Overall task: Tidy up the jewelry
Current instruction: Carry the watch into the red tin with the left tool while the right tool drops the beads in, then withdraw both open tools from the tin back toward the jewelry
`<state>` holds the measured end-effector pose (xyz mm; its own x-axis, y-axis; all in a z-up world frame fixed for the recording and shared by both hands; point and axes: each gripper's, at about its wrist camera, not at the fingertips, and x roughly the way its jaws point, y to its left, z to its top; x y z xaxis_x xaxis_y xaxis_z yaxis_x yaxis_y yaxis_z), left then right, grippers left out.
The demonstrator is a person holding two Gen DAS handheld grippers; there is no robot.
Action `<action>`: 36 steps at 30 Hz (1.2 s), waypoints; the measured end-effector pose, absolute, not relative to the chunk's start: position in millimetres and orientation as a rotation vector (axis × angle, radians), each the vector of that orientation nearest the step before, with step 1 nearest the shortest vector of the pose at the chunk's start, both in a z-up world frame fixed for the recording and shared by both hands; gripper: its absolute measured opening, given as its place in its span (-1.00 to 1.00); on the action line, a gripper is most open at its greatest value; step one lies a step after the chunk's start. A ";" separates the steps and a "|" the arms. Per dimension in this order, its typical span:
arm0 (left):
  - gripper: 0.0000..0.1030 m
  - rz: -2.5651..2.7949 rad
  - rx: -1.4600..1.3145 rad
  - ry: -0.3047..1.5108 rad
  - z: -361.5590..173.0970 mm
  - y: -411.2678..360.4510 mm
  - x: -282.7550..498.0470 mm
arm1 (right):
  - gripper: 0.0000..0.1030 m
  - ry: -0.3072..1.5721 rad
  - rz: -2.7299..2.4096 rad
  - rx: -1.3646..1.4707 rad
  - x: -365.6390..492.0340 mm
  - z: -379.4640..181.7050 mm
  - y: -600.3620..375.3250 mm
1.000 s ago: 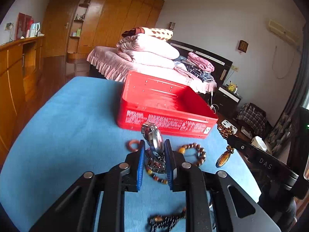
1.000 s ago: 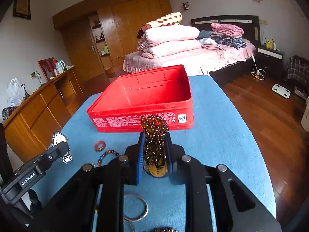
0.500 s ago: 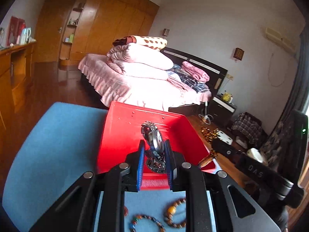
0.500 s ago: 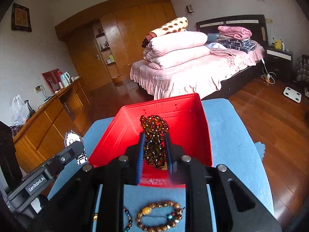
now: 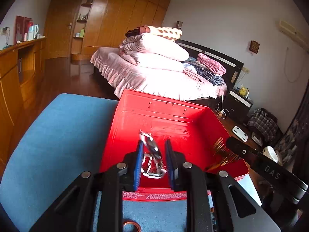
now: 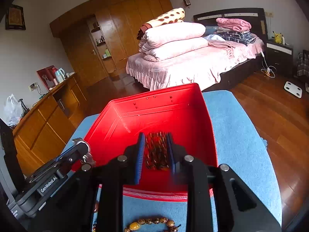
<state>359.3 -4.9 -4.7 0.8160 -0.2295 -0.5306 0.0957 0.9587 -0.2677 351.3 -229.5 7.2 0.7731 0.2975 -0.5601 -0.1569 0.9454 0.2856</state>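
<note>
An open red box stands on the blue table; it also shows in the right wrist view. My left gripper is over the box with its jaws parted. A silver metal watch is blurred between them, dropping loose. My right gripper is also over the box with its jaws parted. A dark amber bead necklace is motion-blurred between them. The right gripper's tip and the blurred beads show at the box's right side in the left view.
A brown bead bracelet lies on the blue table in front of the box. A reddish ring lies near the front edge. A bed, wooden cabinets and wood floor lie beyond the table.
Both grippers moved forward and down over the red box. Their jaws have widened. The watch and the bead necklace have come loose and blur as they drop.
</note>
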 end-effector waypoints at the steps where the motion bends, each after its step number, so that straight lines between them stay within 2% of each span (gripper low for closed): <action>1: -0.51 -0.170 -0.232 0.587 -4.1 -4.1 358.6 | -0.51 0.640 0.246 0.229 349.9 7.7 -229.2; 2: -0.45 -0.168 -0.230 0.581 -2.0 -3.1 357.8 | -0.39 0.636 0.245 0.232 348.3 8.2 -229.8; 7: -0.41 -0.175 -0.218 0.543 10.6 -0.6 332.1 | -0.38 0.612 0.248 0.245 328.9 17.5 -235.0; 14: -0.19 -0.142 -0.169 0.474 19.8 8.3 267.2 | -0.27 0.564 0.224 0.233 265.7 21.9 -246.3; 24: -0.15 -0.068 -0.128 0.450 -15.3 17.6 165.7 | -0.24 0.571 0.103 0.194 149.2 -27.0 -266.4; 31: -0.14 -0.072 -0.100 0.449 -41.6 12.8 135.5 | -0.23 0.571 0.109 0.175 110.5 -53.0 -263.6; 33: -0.06 -0.063 -0.081 0.432 -45.4 9.1 128.5 | -0.22 0.568 0.115 0.169 105.8 -57.0 -261.4; 36: -0.05 -0.075 -0.069 0.433 -49.7 3.7 126.6 | -0.22 0.583 0.119 0.140 104.1 -65.8 -255.0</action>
